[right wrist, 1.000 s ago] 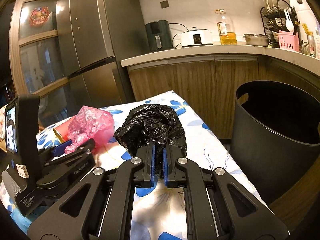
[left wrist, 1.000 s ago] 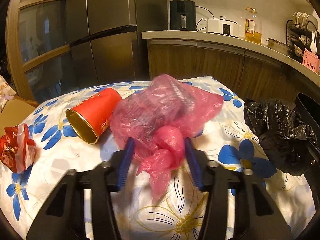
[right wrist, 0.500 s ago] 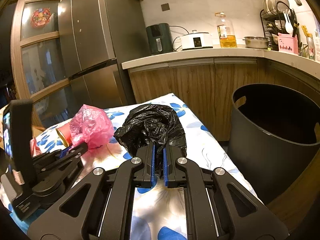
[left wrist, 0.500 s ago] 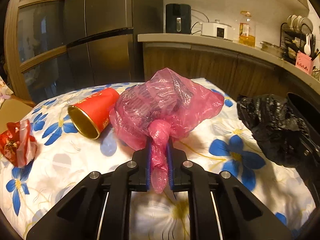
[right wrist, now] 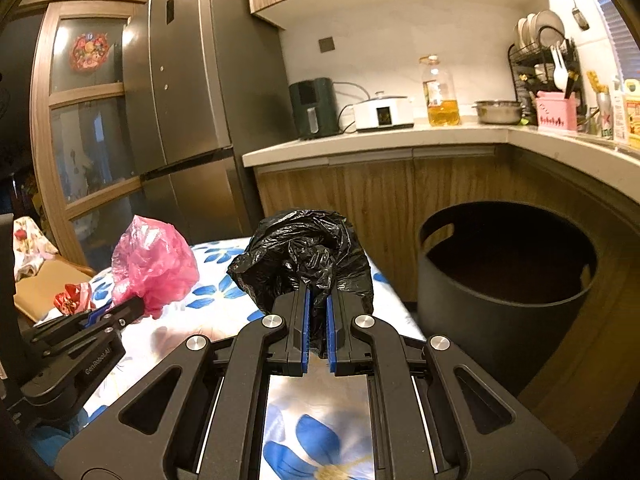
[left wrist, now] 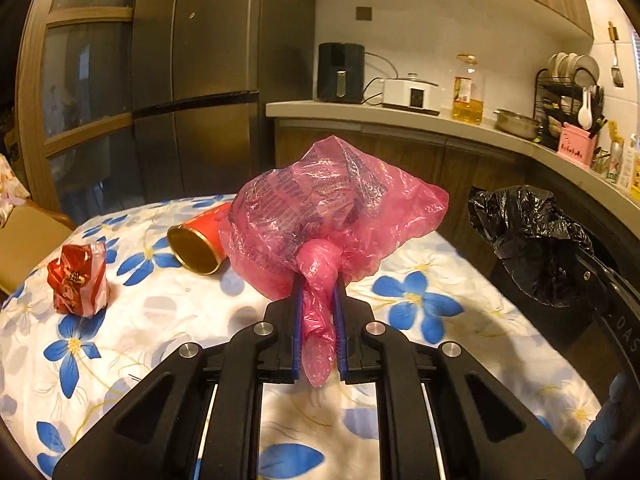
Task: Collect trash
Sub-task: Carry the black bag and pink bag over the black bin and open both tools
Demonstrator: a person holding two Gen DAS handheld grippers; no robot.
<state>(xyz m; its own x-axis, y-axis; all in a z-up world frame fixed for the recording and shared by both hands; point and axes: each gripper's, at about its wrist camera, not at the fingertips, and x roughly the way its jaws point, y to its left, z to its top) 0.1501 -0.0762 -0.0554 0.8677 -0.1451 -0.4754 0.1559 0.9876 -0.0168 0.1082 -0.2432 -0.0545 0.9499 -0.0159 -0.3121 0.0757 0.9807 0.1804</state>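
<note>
Two bags of trash are gripped at once, one in each tool, above a desk [left wrist: 120, 368] covered in a blue-flowered cloth. Going left to right: a crumpled red wrapper [left wrist: 78, 280] and a red can [left wrist: 200, 240] on its side lie on the cloth, not yet collected. Next, the left tool [left wrist: 318, 334] is pinched nearly shut on the twisted neck of a pink bag [left wrist: 332, 208], likely because the neck gives a firm hold. Its jaws have just been closing on that neck; a second ago they stood wide on either side of it, and the bag rested lower on the cloth. Further right, the right tool [right wrist: 318, 330] is clamped shut on a black bag [right wrist: 308, 256], as before. At far right a dark bin [right wrist: 504, 300] stands open beside the desk, probably where both bags go; it now looks nearer.
</note>
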